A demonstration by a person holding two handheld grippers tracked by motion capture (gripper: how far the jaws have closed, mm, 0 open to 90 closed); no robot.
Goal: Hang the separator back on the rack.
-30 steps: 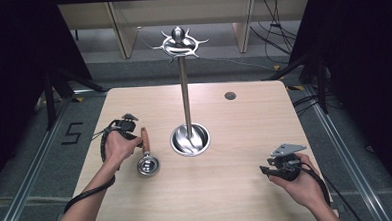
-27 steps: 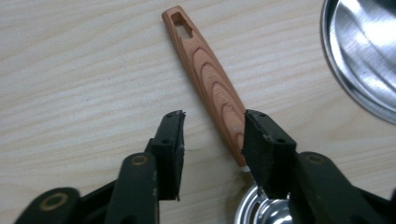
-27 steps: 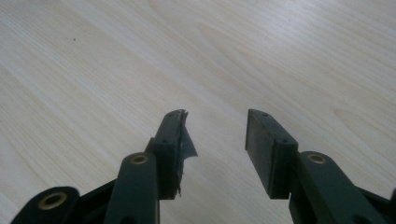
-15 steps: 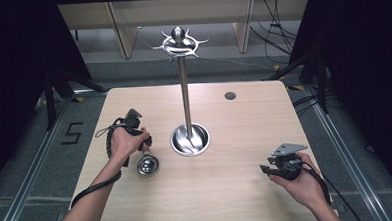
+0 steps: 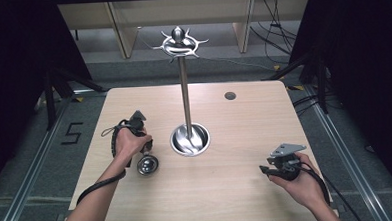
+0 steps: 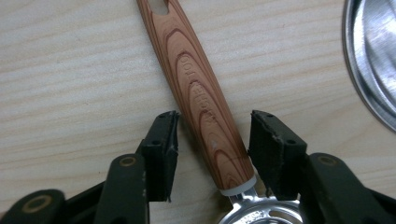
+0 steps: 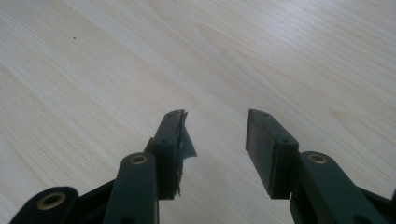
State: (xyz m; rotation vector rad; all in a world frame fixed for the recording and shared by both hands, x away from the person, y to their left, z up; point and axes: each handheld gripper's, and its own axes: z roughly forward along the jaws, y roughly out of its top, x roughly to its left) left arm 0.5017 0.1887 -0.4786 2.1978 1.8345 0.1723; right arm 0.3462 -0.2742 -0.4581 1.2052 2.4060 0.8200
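We have the left tool spread apart around the ladle's wooden handle lying flat on the table beside the stand base, right tool apart and empty; handle stiff, smooth, bowl-heavy, grip near collar

L gripper jaws apart, pointing down; R gripper jaws apart, held low
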